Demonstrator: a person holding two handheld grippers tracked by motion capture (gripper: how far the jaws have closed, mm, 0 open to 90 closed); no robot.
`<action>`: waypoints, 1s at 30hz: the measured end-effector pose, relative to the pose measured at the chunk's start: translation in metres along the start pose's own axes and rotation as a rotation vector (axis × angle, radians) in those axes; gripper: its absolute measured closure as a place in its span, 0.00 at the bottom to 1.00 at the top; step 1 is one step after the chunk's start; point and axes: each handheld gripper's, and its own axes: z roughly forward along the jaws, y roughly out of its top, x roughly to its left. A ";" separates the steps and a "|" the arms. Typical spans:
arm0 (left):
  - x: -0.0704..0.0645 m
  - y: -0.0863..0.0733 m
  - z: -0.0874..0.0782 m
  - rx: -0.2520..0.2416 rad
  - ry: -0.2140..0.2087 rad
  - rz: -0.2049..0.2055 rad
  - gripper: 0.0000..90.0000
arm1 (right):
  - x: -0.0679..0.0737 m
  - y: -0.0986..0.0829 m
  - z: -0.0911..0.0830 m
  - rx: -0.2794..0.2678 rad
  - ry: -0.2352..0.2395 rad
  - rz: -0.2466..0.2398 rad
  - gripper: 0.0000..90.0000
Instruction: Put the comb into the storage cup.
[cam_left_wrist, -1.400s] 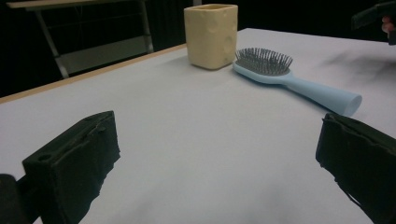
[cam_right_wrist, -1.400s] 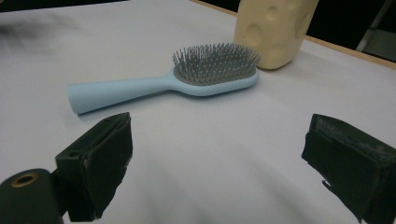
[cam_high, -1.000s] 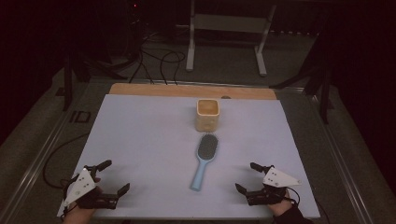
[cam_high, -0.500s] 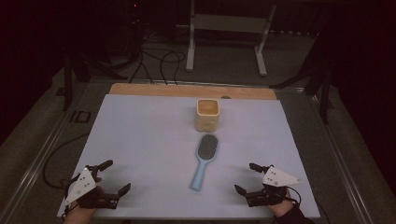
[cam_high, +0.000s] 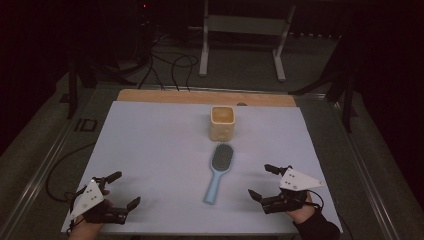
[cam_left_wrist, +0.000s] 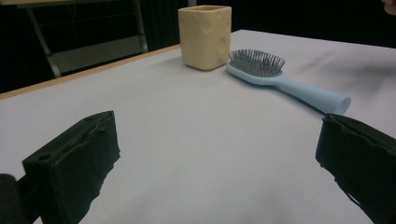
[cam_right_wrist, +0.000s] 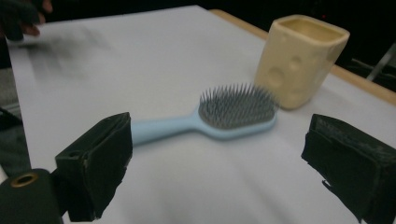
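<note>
From above, the light blue hairbrush (cam_high: 219, 171) lies bristles up near the middle of the white table sheet (cam_high: 150, 150), its head just short of the cream square cup (cam_high: 222, 123) at twelve o'clock from it, its handle trailing toward six. The left gripper (cam_high: 119, 189) rests at the sheet's seven o'clock corner and the right gripper (cam_high: 262, 181) at about five o'clock, both with jaws spread wide and holding nothing, both well apart from the brush.

The left gripper view looks across bare sheet to the hairbrush (cam_left_wrist: 280, 77) at about one o'clock, handle end nearest, with the cup (cam_left_wrist: 205, 35) beyond it. It shows the round, blunt handle tip, which the high view leaves vague.

The right gripper view frames the hairbrush (cam_right_wrist: 215, 119) squarely between its open jaws, with the cup (cam_right_wrist: 301, 58) at one o'clock; here the dimples in the cup's wall and the dense bristle bed are plain, and the cup seems to stand just beside the brush head.

I judge the reach for the brush is just beginning. The right gripper is better placed: it should close across the narrow handle, clear of the bristles and away from the cup, so that lifting does not knock it.
</note>
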 end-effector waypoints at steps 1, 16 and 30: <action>0.000 0.000 0.000 0.000 -0.002 -0.001 0.00 | -0.001 0.003 0.000 -0.008 -0.004 -0.002 0.09; 0.000 0.000 0.000 0.003 -0.008 0.000 0.00 | 0.003 0.043 0.019 -0.012 0.071 -0.078 0.09; 0.000 0.000 0.001 -0.002 -0.018 -0.003 0.00 | 0.019 0.063 0.060 -0.016 0.176 -0.115 0.09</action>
